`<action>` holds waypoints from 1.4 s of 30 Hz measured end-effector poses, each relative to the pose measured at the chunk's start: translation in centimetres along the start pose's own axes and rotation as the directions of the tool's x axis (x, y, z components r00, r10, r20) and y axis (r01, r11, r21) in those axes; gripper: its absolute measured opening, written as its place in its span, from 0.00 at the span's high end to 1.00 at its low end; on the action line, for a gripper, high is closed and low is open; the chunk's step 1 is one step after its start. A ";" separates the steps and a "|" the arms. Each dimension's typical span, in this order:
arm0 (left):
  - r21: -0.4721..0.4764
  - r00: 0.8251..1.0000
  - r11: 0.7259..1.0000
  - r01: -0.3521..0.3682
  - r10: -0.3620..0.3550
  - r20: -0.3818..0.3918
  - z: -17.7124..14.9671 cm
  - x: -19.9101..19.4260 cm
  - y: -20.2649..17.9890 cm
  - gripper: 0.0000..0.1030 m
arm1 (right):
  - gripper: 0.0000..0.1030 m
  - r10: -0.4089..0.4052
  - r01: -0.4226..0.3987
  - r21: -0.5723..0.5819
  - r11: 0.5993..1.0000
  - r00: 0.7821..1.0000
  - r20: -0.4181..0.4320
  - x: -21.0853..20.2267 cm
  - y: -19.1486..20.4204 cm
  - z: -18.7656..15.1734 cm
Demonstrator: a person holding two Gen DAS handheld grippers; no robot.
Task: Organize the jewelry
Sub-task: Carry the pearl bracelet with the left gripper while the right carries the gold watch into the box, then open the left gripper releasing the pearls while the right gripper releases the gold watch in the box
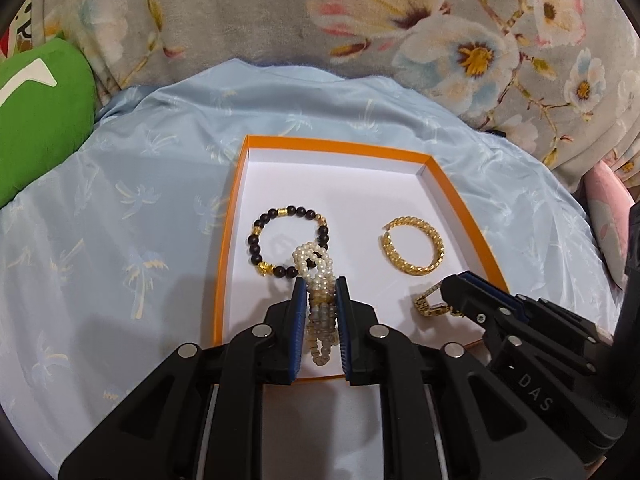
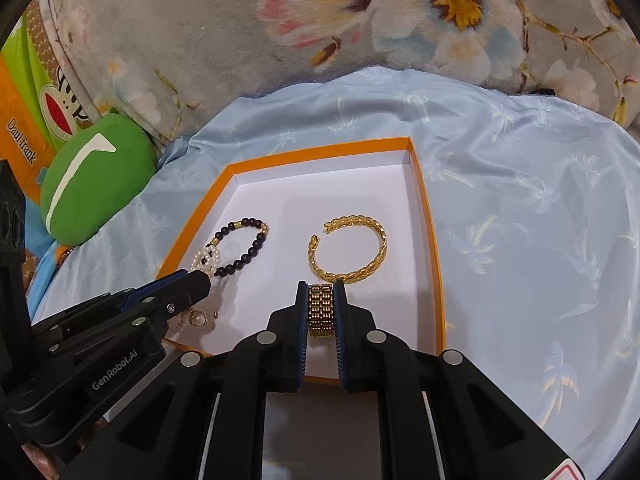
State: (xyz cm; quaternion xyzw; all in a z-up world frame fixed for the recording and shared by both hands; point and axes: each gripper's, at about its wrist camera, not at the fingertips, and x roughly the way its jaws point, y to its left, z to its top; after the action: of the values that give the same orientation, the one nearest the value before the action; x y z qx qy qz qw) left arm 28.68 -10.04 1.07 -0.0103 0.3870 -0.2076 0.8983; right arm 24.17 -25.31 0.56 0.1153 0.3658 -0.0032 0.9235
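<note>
We take the orange-rimmed tray as our landmark; it sits on a pale blue cloth printed with palm trees, its white floor open to both cameras.

Left gripper: we see its two blue-padded fingers clenched on a pearl bracelet of several strands. The bracelet's loop stands out past the fingertips over the tray's near-left part, overlapping the view of the dark bead bracelet; whether the two touch we cannot tell. The rest of the pearl strands hang down between the pads.

Right gripper: fingers clenched on a gold link band, which is pinched flat between the pads over the tray's near edge, right of the left gripper. In the left view the band shows as a small folded loop at the right gripper's tip.

Lying on the tray floor:
- dark bead bracelet with gold spacers, left half, lying flat;
- gold chain-pattern bangle, open-ended, right half, just beyond the right gripper's tips, well apart from the dark beads.

Beyond the tray's far edge we note a grey floral blanket; beyond its left edge, a green cushion.
</note>
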 end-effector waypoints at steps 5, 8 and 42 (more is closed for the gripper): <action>-0.008 1.000 1.000 0.002 -0.002 -0.008 -0.2 0.2 0.2 0.87 | 0.89 -0.031 0.032 0.003 0.999 0.999 -0.035 0.7 -0.4 -0.6; -0.007 1.000 1.000 0.000 0.000 -0.021 -0.3 0.5 0.2 0.87 | 0.89 -0.030 0.030 0.009 1.000 0.999 -0.036 0.7 -0.7 -0.6; -0.100 0.982 0.993 -0.060 0.077 0.171 -3.3 -10.7 4.4 0.42 | 0.56 -0.042 0.042 0.002 0.999 0.986 0.162 -10.8 -0.6 -4.9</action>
State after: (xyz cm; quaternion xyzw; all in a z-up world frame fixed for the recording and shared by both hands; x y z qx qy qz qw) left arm 21.43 -1.49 5.34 -0.0576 0.3164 -0.1561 0.9339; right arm 12.94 -25.71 4.27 0.1064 0.2917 -0.0319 0.9500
